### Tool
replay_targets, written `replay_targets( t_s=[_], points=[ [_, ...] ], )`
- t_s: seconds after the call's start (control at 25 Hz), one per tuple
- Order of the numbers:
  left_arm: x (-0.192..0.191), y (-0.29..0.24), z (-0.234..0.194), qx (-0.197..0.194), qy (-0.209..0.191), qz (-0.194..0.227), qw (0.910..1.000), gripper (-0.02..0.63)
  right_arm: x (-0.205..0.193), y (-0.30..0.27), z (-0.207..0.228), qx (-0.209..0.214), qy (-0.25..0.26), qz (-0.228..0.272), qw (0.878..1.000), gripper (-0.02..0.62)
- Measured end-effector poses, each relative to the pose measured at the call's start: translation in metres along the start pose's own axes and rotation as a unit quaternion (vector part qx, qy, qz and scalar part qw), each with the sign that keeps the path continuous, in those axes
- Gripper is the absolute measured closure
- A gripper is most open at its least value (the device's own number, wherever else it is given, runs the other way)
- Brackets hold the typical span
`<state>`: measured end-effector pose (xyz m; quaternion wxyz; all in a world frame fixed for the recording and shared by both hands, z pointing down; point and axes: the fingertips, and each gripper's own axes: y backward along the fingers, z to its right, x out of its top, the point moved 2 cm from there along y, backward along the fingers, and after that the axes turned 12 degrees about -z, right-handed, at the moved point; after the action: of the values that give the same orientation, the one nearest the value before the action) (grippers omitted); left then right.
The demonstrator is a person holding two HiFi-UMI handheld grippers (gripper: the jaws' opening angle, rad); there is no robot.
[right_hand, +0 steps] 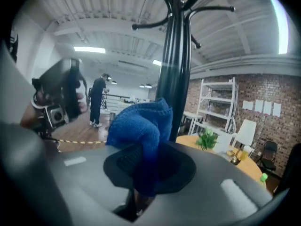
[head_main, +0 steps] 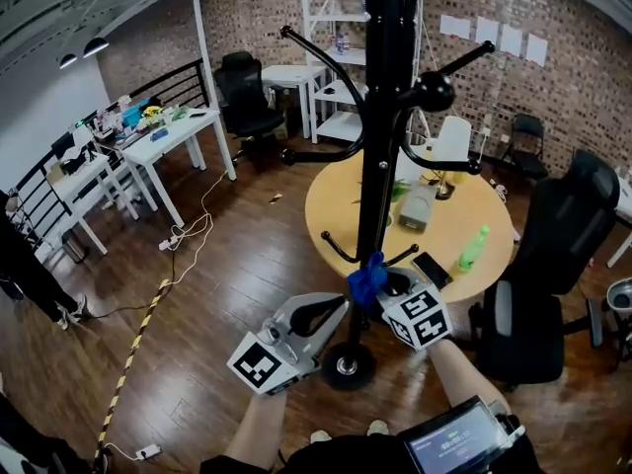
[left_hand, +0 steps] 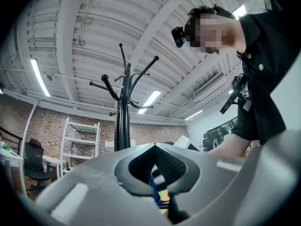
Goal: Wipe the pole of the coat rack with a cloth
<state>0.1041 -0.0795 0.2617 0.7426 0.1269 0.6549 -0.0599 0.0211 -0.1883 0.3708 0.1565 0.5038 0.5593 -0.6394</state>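
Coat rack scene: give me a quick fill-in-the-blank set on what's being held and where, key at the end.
1. The right gripper is shut on a ___ cloth.
2. The cloth rests against the coat rack's pole, which is ___ in colour.
3. The green bottle stands on a table whose top is ___ in shape.

Missing words: blue; black; round

Reads as an open loft office: brick walls, white desks far left, black swivel chairs, white shelving beyond, round yellow surface right.
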Motion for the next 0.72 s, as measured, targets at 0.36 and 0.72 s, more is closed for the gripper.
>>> replay_targets(
  t_s=[0.36, 0.72],
  points=[
    [-0.010, 0.005, -0.002, 0.013, 0.010, -0.009, 0.9998, 0.603, -0.021, 0.018, -0.036, 0.123, 0.001, -0.049, 0.991, 0.551],
    [-0.009, 0.006, -0.005, 0.015, 0.007, -0.014, 0.9998, 0.603, -0.015, 0.013, -0.042, 0.083, 0.033, -0.042, 0.995, 0.551]
  ],
)
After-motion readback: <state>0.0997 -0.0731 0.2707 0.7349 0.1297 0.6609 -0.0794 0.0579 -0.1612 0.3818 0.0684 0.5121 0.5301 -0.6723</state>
